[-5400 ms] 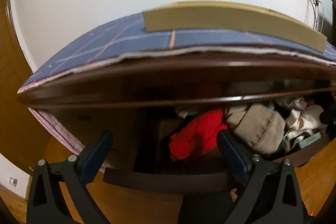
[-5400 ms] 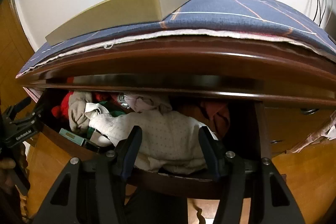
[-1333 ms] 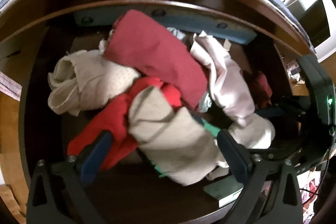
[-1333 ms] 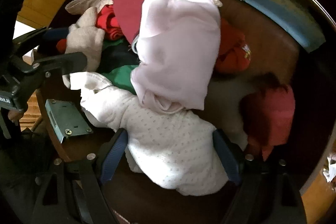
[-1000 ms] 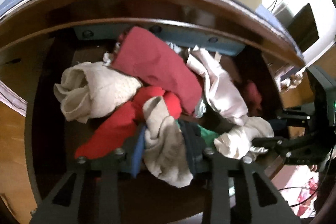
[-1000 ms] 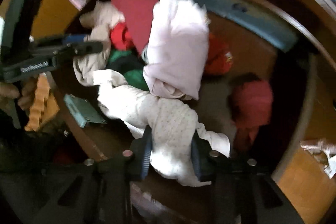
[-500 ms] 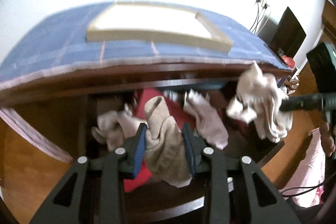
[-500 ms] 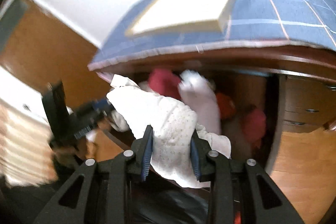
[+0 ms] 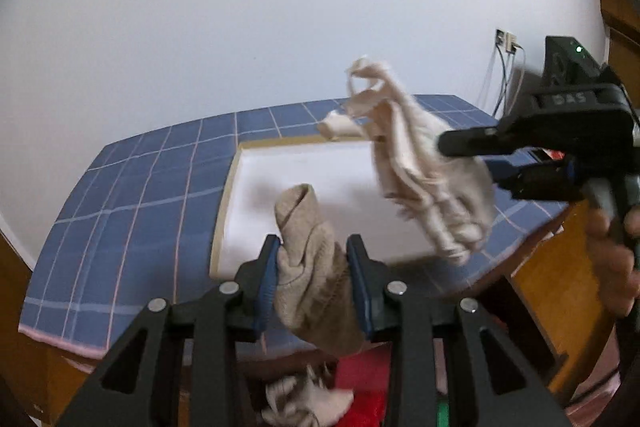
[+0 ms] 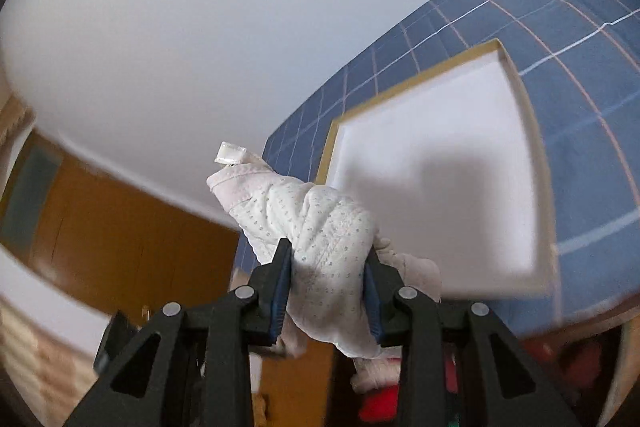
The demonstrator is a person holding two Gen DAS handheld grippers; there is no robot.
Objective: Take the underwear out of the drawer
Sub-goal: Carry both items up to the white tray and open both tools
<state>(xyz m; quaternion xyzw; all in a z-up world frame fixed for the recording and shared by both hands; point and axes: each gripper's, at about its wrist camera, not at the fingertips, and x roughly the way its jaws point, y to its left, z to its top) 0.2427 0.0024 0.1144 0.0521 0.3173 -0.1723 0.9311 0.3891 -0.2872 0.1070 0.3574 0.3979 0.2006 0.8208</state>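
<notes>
My left gripper [image 9: 314,267] is shut on a beige knit piece of underwear [image 9: 312,267] and holds it in the air above the dresser top. My right gripper [image 10: 326,275] is shut on a white dotted piece of underwear [image 10: 320,227], also lifted; in the left wrist view the garment [image 9: 424,179] hangs from the right gripper at the right. The open drawer shows at the bottom of both views, with red and pale clothes [image 9: 360,391] inside.
A shallow box with tan rim and white inside [image 9: 304,183] lies on the blue checked cloth [image 9: 140,207] covering the dresser top; the box also shows in the right wrist view [image 10: 436,187]. White wall behind, wooden doors [image 10: 120,247] to the left, wall socket with cables [image 9: 506,43].
Both grippers have risen from drawer level to above the dresser top, each carrying its garment. The views now look down on the box rather than into the drawer.
</notes>
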